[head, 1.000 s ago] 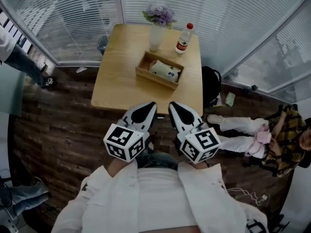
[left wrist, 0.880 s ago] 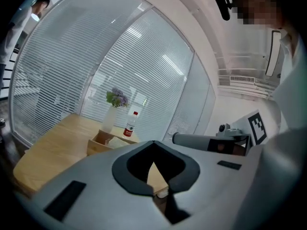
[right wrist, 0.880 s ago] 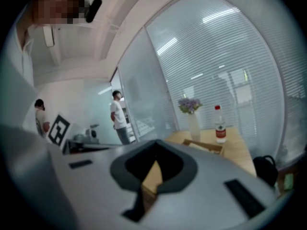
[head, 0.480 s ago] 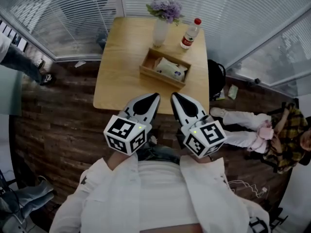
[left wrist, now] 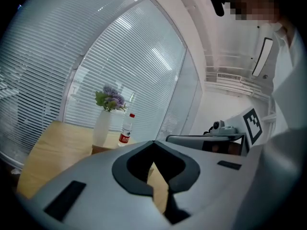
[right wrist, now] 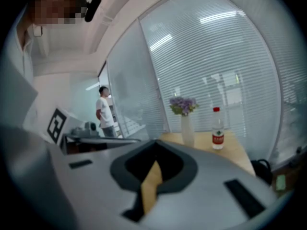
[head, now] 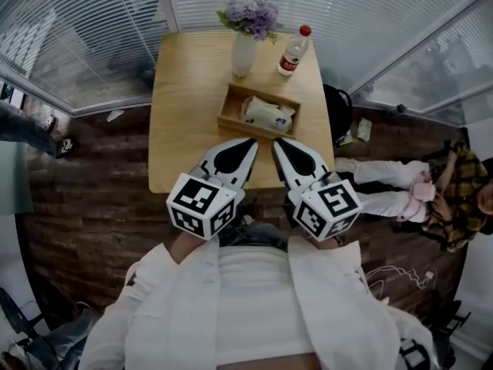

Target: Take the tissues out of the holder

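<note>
I start with the containers. On the wooden table, in the upper middle of the head view, stands one open wooden holder, a low rectangular box. In it lies one white pack of tissues, flat and a little slanted, toward the right part of the box. I count only this one pack; nothing else is visible in the holder.

Above the holder in the frame, at the far edge of the table, stands one white vase with a bunch of purple flowers in it. Just to the right of the vase is one clear bottle with a red cap and a red label, upright; I cannot tell how full it is. The vase and the bottle are apart from the holder.

I hold two tongs. The left gripper and the right gripper sit side by side below the holder in the frame, over the near edge of the table, and neither one touches the holder. In each gripper view the jaws are together, with only a thin slit through which the table wood shows, and they hold nothing.

At the right edge of the head view one person sits on the dark floor. The right gripper view shows one standing person at the left.
</note>
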Available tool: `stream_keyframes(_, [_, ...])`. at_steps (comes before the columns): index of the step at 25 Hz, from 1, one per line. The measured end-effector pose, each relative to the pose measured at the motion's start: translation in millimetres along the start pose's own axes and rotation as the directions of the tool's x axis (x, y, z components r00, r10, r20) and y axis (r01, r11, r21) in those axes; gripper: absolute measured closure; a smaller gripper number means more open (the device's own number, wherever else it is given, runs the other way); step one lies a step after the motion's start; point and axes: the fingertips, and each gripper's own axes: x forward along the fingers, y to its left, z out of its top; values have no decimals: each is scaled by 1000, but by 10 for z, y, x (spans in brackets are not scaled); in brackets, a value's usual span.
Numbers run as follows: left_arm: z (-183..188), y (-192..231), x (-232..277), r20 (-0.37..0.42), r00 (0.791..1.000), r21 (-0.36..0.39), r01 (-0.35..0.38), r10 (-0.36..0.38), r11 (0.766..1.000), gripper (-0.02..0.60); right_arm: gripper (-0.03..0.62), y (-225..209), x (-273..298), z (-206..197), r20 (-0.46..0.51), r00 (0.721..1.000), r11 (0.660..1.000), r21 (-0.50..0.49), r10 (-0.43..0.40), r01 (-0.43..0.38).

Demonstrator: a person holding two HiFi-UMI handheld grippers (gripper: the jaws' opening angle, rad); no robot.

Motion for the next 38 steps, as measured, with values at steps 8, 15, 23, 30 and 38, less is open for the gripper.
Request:
stream_keyframes(8, [6,159,15,-50,998,16,37,-37,999,574,583,24,116,-42,-5,998,998,18,-61,61])
stream_keyframes(15, [-188,82,52,-137,988,21,80,-76,997,574,583,37,156,-22,-14,997,997,13,-76,76])
stream_keyframes(23, [40,213,163,-69,996,-6,53,-54,999,574,582,-98,192,96,3,999,998,38,-47,47])
stream_keyframes(30, [12,238,261,-60,998,-34,25,-27,999,574,583,-158,236,108,-8,1000,1000,25,-13,13])
stream_keyframes(38, [-22,281,361,-74,997,-51,14,-18,999,574,582,-146,285,82,-28,999,998,-54,24,-26])
